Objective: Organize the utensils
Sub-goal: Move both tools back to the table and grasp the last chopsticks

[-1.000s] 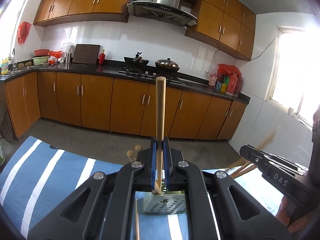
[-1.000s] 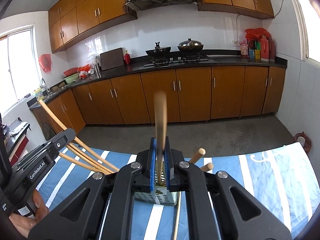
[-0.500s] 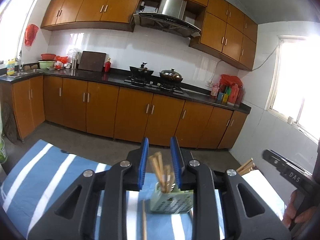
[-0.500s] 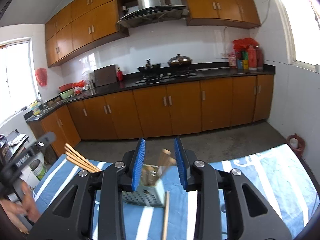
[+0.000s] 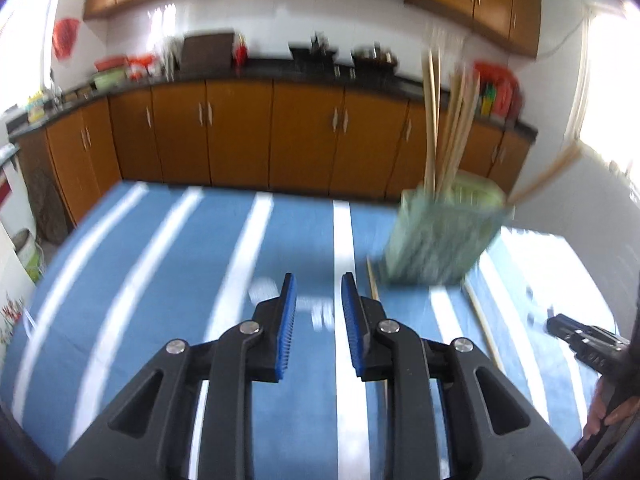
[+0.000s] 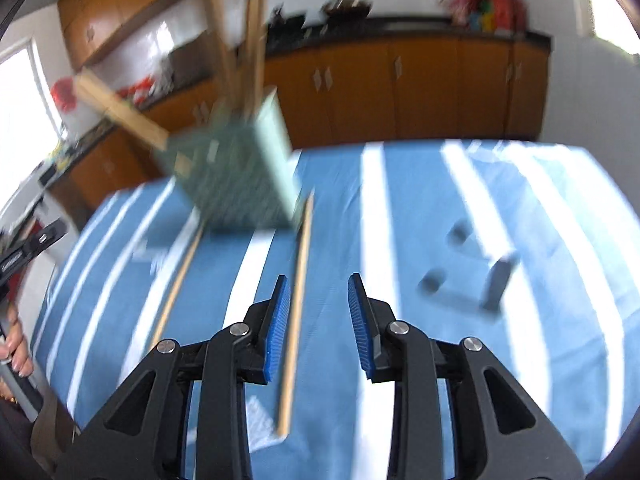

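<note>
Blue striped cloth, loose chopstick beside right gripper parted empty jaws, left gripper likewise.

Both wrist cameras are riding just behind their claws, looking forward and tilting down onto the blue striped tabletop, close in. The left view is facing the cabinets with the green holder sitting at right of frame; the right view is catching that same holder at upper left. Both are sharing the holder, the striped cloth and the cabinet wall.
</note>
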`<state>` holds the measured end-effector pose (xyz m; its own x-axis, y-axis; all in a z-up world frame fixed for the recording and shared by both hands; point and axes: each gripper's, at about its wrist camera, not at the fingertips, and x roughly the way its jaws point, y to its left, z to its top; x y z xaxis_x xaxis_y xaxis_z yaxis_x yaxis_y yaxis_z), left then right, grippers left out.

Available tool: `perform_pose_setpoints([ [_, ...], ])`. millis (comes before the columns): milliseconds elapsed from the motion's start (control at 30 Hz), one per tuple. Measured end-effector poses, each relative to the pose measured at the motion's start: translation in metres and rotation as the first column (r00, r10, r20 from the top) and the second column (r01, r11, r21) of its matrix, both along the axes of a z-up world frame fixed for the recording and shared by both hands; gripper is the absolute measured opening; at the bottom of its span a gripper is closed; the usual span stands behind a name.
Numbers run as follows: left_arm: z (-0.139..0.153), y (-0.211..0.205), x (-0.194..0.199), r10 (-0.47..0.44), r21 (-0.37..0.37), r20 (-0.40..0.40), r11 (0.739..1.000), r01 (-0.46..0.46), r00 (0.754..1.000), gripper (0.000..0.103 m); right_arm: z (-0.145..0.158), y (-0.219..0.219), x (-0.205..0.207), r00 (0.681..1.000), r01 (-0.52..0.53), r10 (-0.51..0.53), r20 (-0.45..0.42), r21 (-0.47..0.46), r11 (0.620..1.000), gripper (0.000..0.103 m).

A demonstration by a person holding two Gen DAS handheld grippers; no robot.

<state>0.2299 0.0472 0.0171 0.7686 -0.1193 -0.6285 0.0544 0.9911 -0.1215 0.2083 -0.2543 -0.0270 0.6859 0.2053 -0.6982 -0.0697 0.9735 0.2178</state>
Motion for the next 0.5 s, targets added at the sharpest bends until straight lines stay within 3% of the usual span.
perform_pose_setpoints([
  [233, -0.049, -0.027, -0.005, -0.074, -0.027, -0.113, 0.997, 0.072, 0.991, 0.024, -0.049, 0.036, 0.003, 0.996, -0.041, 0.035, -0.086, -0.064, 0.997, 0.03],
  [300, -0.057, -0.032, -0.006, -0.087, -0.028, -0.131, 0.996, 0.084, 0.987, 0.024, -0.056, 0.038, 0.003, 0.995, -0.041, 0.033, -0.094, -0.079, 0.996, 0.023],
  [367, -0.065, -0.035, -0.006, -0.099, -0.031, -0.148, 0.995, 0.095, 0.984, 0.024, -0.057, 0.039, 0.003, 0.997, -0.035, 0.026, -0.079, -0.116, 0.993, 0.009],
  [500, -0.073, -0.044, -0.004, -0.113, -0.035, -0.167, 0.994, 0.108, 0.979, 0.026, -0.055, 0.021, 0.003, 0.997, 0.023, -0.031, -0.073, -0.106, 0.994, 0.008],
])
